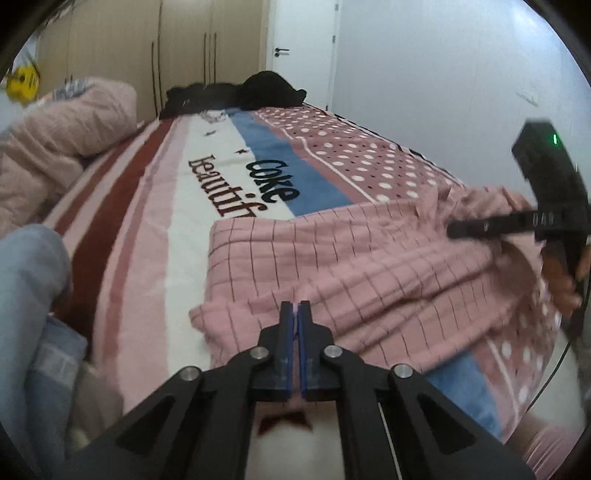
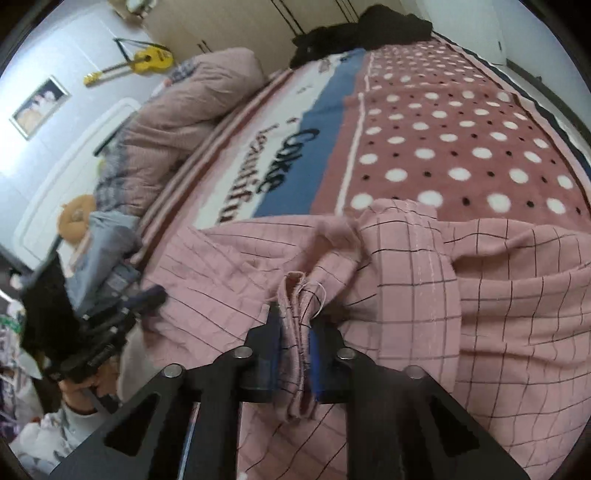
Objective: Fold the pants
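A: Pants (image 1: 332, 258) spread rumpled over the near end of the bed (image 1: 207, 192), pink with a dark grid, lying on the printed blanket (image 1: 314, 147)?

B: Yes. From the left wrist, filling the frame from 6 to 3 o'clock, one folded edge straight at the centre, a loose corner drooping toward 7.

A: Left claw (image 1: 295, 317)?

B: Pressed together, blue pads nearly touching, only a thin pink sliver visible deep between them low down. Hard to tell whether actually pinching cloth. Tips sitting right at the pants' near edge.

A: Right claw (image 2: 295, 325)?

B: Pinching a thick bunch of pants (image 2: 406, 295), several layers with a stitched hem and a loose thread poking up between the fingers. Fabric lifted into a ridge toward 12 o'clock from the grip.

A: Each claw seen from the other camera?

B: Right claw (image 1: 461, 232) at 3 o'clock in the left view, blurred, over the pants. Left claw (image 2: 147, 299) at 9 o'clock in the right view, also blurred, at the pants' edge.

A: Around the bed?

B: Pink quilt (image 2: 184, 110) bundled at 10 o'clock, dark clothes (image 2: 369, 29) heaped at 12 at the far end, yellow guitar (image 2: 147, 61) on the wall at 11, denim pile (image 1: 33, 295) at 9 in the left view.
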`<action>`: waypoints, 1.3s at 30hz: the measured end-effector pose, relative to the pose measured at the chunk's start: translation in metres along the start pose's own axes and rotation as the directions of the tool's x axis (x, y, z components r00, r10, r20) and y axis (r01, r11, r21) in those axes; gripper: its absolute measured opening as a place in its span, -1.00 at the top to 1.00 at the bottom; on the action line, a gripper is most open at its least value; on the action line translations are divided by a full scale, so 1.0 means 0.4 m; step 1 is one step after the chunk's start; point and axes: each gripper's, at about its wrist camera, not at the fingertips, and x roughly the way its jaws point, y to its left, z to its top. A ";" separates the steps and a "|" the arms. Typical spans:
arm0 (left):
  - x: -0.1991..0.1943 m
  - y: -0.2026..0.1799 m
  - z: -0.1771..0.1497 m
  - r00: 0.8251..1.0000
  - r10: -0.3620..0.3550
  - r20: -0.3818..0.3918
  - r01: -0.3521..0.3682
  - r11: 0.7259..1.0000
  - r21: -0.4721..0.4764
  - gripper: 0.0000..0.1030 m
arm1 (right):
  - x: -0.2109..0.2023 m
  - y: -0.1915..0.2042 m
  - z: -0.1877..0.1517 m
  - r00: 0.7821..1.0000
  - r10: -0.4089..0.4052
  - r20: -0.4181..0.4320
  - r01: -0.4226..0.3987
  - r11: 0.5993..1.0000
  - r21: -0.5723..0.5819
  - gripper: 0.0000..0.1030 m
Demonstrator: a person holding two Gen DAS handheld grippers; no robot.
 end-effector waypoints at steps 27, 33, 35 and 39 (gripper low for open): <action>0.058 0.061 0.044 0.990 -0.125 -0.060 0.125 0.992 0.000 0.22 | 0.063 0.126 0.029 0.986 -0.036 -0.162 -0.039 0.899 -0.436 -0.17; 0.034 0.039 -0.016 0.986 -0.135 -0.095 0.140 0.989 0.041 0.89 | 0.133 0.203 0.031 0.975 -0.032 -0.218 -0.106 0.800 -0.591 -0.19; 0.026 0.039 -0.031 0.987 -0.136 -0.087 0.139 0.990 0.029 0.89 | 0.156 0.240 0.027 0.970 -0.034 -0.240 -0.131 0.761 -0.636 -0.26; 0.011 0.059 -0.042 0.985 -0.156 -0.074 0.155 0.988 -0.016 0.89 | 0.217 0.302 0.021 0.957 -0.065 -0.283 -0.157 0.705 -0.692 -0.25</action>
